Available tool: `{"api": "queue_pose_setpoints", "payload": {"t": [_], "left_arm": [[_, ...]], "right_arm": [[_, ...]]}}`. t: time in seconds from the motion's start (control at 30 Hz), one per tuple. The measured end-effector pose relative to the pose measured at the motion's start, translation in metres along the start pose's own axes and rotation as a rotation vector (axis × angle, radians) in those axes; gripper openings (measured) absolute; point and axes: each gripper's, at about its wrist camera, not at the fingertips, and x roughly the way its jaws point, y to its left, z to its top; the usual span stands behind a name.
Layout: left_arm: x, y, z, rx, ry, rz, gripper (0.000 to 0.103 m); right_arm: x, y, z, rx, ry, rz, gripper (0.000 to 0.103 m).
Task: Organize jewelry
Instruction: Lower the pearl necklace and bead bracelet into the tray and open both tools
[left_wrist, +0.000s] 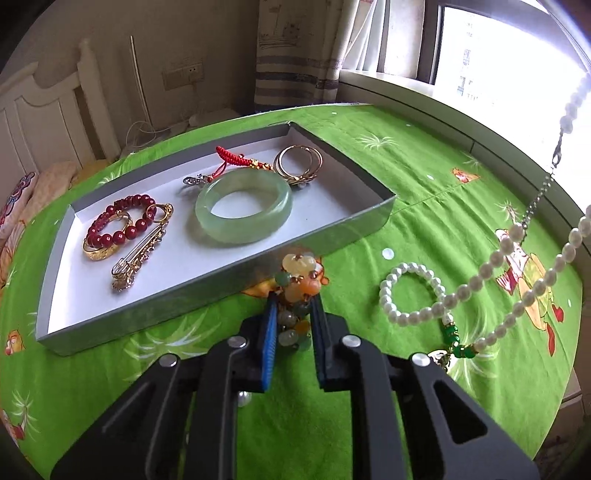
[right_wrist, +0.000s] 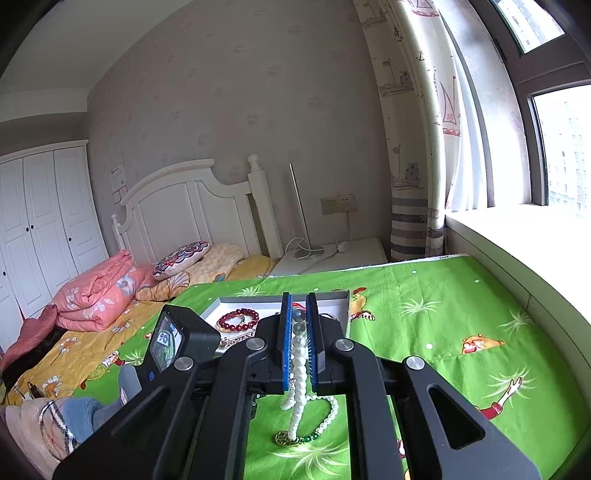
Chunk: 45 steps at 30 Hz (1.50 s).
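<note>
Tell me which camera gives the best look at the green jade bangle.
The left wrist view: the jade bangle lies in full sight, flat in the gray tray, between the red bead bracelet and the gold rings. In the right wrist view it cannot be made out behind the right tool.

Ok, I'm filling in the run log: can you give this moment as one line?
left gripper: shut on multicolour bead bracelet, near tray | right gripper: shut on pearl necklace, lifted | jade bangle: in tray
</note>
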Motion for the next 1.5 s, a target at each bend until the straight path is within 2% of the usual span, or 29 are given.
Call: {"api": "queue_pose_setpoints", "payload": {"t": [0.53, 0.8, 1.03, 1.17, 1.3, 1.5], "left_arm": [[-0.025, 0.005, -0.007, -0.017, -0.053, 0.007, 0.016], [-0.042, 0.020, -0.003, -0.047, -0.088, -0.001, 0.015], [-0.062, 0.052, 0.012, -0.100, -0.126, 0.006, 0.014], [-0.071, 0.072, 0.022, -0.124, -0.148, 0.023, 0.014], [-0.075, 0.097, 0.031, -0.171, -0.157, 0.030, 0.008], [-0.071, 0.127, 0.034, -0.225, -0.149, 0.050, 0.007]], "right_arm": [[0.000, 0.005, 0.005, -0.020, -0.005, -0.003, 0.009], [0.001, 0.031, 0.038, -0.110, -0.069, -0.007, 0.009], [0.017, 0.061, 0.082, -0.208, -0.128, -0.002, 0.009], [0.029, 0.073, 0.103, -0.222, -0.150, 0.018, 0.009], [0.052, 0.081, 0.114, -0.212, -0.129, 0.044, 0.009], [0.094, 0.094, 0.118, -0.186, -0.086, 0.072, 0.009]]}}
